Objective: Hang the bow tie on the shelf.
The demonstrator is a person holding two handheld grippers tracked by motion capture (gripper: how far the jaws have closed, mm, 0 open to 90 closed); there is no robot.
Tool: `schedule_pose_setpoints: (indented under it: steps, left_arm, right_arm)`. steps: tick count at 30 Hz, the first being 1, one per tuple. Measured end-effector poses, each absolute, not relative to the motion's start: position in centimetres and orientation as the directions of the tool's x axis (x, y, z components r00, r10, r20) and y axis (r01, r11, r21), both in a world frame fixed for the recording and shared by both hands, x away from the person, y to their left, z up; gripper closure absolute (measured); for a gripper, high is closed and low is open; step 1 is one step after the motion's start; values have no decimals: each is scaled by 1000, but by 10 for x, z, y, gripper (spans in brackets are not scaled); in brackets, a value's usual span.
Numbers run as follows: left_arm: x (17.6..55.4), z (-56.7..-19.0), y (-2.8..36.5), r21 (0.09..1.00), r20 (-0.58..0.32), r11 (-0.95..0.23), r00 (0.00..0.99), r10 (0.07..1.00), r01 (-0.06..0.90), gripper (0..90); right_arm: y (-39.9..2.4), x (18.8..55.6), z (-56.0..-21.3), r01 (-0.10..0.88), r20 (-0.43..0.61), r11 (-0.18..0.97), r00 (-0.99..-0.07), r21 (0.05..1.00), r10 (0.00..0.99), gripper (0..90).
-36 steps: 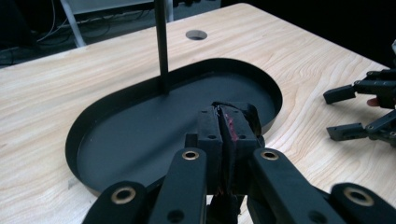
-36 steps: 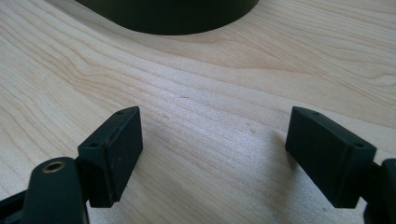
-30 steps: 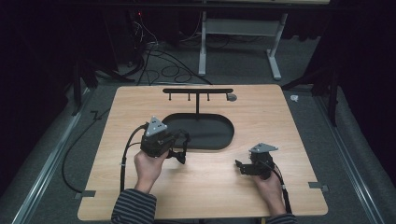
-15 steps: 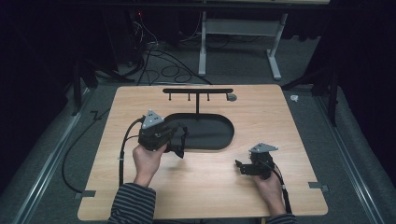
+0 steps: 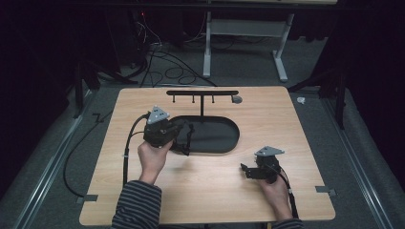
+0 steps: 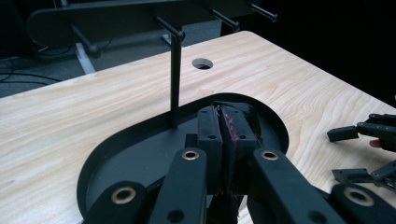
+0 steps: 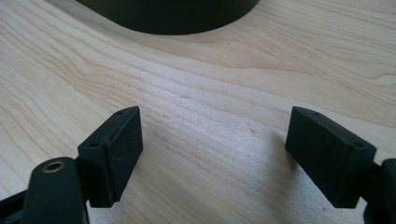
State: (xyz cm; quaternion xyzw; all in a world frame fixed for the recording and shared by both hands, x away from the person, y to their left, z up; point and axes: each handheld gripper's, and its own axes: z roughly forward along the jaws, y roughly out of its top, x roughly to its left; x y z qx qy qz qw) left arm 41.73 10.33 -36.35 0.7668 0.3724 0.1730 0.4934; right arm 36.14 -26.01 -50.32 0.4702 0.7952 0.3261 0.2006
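A black stand has an oval base point(image 5: 224, 143), a thin post point(image 5: 202, 109) and a cross bar with several pegs point(image 5: 203, 93). My left gripper point(image 5: 185, 139) hovers over the base's left end. In the left gripper view its jaws point(image 6: 226, 122) are shut on a thin dark piece with a reddish streak point(image 6: 230, 126); I cannot tell what it is. The post point(image 6: 175, 79) rises just beyond it. My right gripper point(image 5: 245, 171) rests low on the wooden table at the front right. It is open point(image 7: 212, 156) with bare wood between its fingers.
The wooden table point(image 5: 267, 124) has a round cable hole point(image 5: 236, 99) at the bar's right end. A black cable point(image 5: 128, 148) trails from my left gripper to the table's left front. Past the table lie grey floor, loose cables and a white desk frame point(image 5: 282, 57).
My left gripper has drifted a little away from the person and lifted over the base's left end, still shut on the dark piece. The right gripper has stayed put.
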Motion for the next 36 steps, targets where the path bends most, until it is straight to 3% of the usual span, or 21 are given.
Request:
schedule_pose_setpoints:
  steps: [36]
  left_arm:
    - [475,-344,71,878,-84,-249,644,761,409,868]
  right_arm:
    - [-260,361,-503,616,-10,345,-480,708,877,202]
